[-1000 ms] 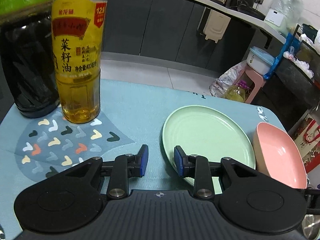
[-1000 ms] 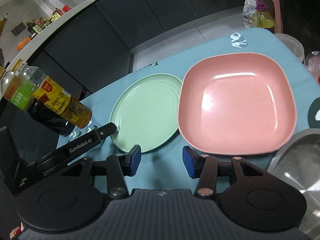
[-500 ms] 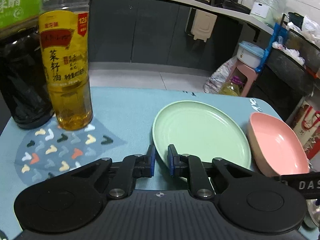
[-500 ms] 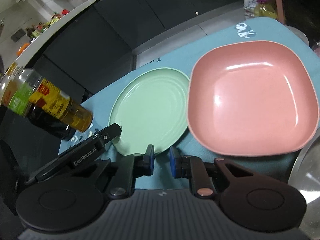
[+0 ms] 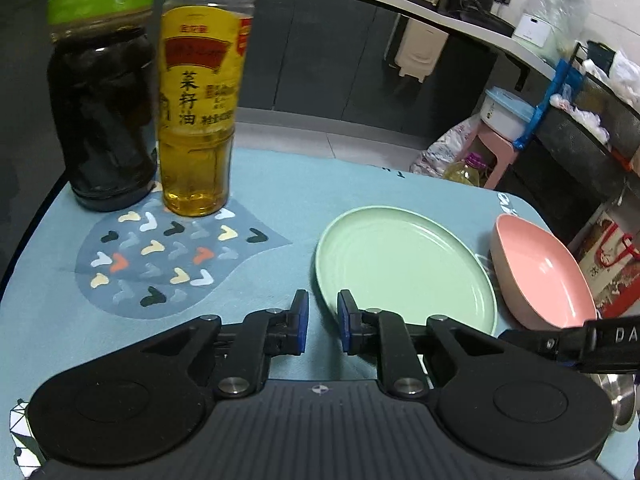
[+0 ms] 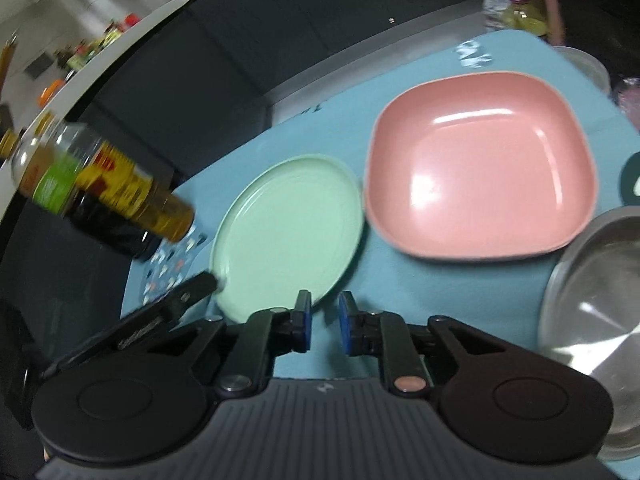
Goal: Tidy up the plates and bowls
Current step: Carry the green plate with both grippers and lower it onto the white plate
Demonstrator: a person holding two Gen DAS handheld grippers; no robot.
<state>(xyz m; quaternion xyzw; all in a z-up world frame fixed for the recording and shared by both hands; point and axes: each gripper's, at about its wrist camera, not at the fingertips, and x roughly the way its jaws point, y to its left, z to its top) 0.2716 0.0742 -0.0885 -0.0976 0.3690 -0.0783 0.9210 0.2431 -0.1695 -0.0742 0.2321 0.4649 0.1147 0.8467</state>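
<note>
Currently, your left gripper (image 5: 322, 322): narrow, opening, empty, at green plate's (image 5: 404, 270) near rim.
Your right gripper (image 6: 324, 326): narrow, opening, empty.
Pink bowl (image 6: 480, 176): just beside plate.
Steel bowl (image 6: 596, 304): right edge.

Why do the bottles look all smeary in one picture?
Right wrist view: motion blur smears the bottles, and glare streaks the pink dish. Left wrist view: sharper, so the oil bottle label reads; the fisheye lens bends the counter.

An oil bottle (image 5: 196, 120) stands beside a dark vinegar bottle (image 5: 102, 116).
</note>
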